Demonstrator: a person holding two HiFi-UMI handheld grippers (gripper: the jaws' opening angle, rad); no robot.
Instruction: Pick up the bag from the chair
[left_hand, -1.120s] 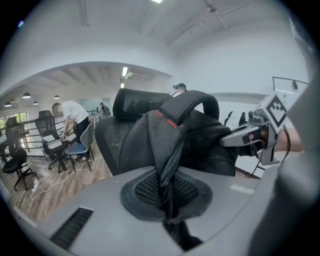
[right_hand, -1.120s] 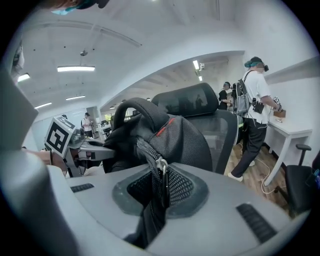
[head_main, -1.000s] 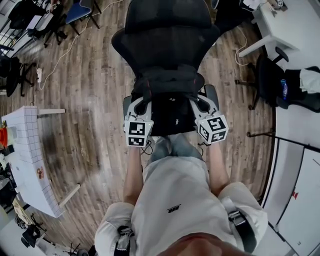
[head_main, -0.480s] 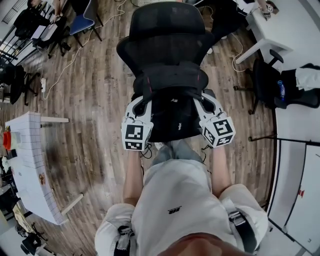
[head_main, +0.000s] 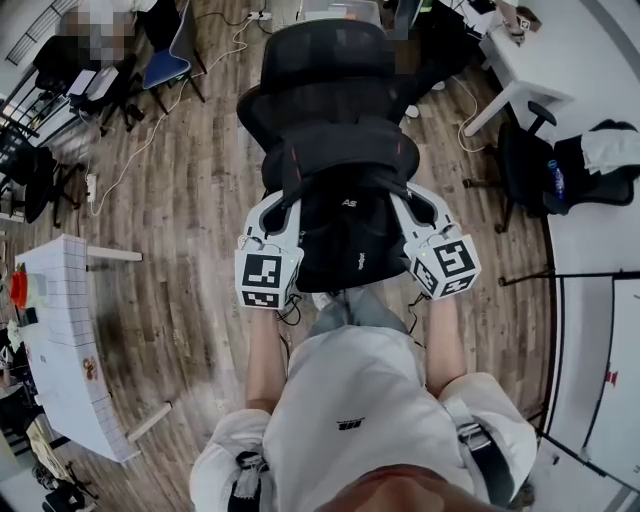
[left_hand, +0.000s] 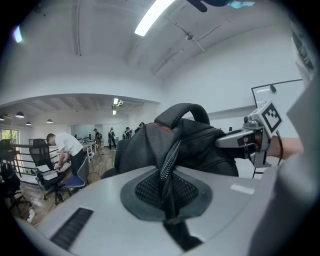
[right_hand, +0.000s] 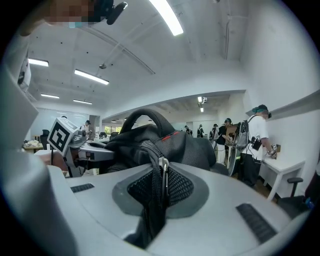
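Bag up over the chair seat, at twelve o'clock from the person's chest! Head view puts the left gripper at its nine o'clock and the right gripper at three. Only the gripper views catch the bite: left jaws clamped on a black strap, right jaws pinched on a zippered edge. A second ago bag and grippers sat lower; now they loom nearer the camera. It's a black backpack with an arched top handle and red trim.
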